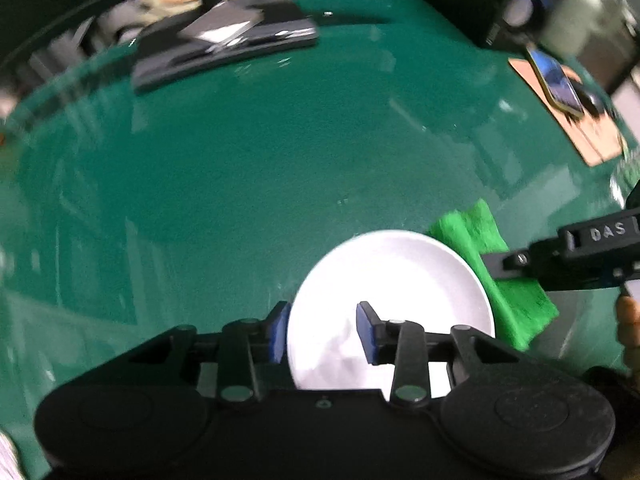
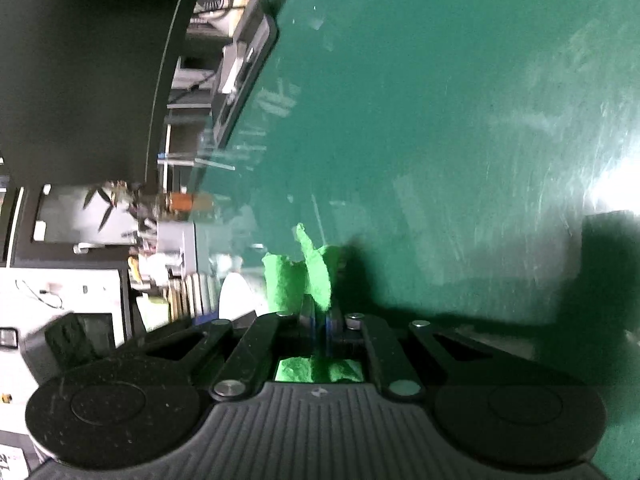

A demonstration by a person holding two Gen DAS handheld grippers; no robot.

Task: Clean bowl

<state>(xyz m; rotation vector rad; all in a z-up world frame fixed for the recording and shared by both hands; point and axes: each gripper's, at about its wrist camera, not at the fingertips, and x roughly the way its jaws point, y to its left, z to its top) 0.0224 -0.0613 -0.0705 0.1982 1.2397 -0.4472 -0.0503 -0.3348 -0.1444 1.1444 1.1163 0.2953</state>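
A white bowl (image 1: 394,280) sits on the green table (image 1: 280,160), low in the left wrist view. My left gripper (image 1: 323,332) points down over the bowl's left rim. One blue pad (image 1: 280,332) is just outside the rim and the other (image 1: 366,332) is over the inside. I see neither pad pressing on the bowl. A bright green cloth (image 1: 480,240) hangs at the bowl's right edge. My right gripper (image 1: 500,266) comes in from the right and is shut on it. In the right wrist view the cloth (image 2: 296,280) sticks up from the shut right gripper (image 2: 320,322). A white sliver, likely the bowl (image 2: 236,292), lies left of the cloth.
A flat black device (image 1: 224,44) lies at the table's far side, also seen as the black device (image 2: 248,60). A phone (image 1: 556,80) rests on a tan board (image 1: 592,140) at the far right. A person's hand (image 1: 630,320) shows at the right edge.
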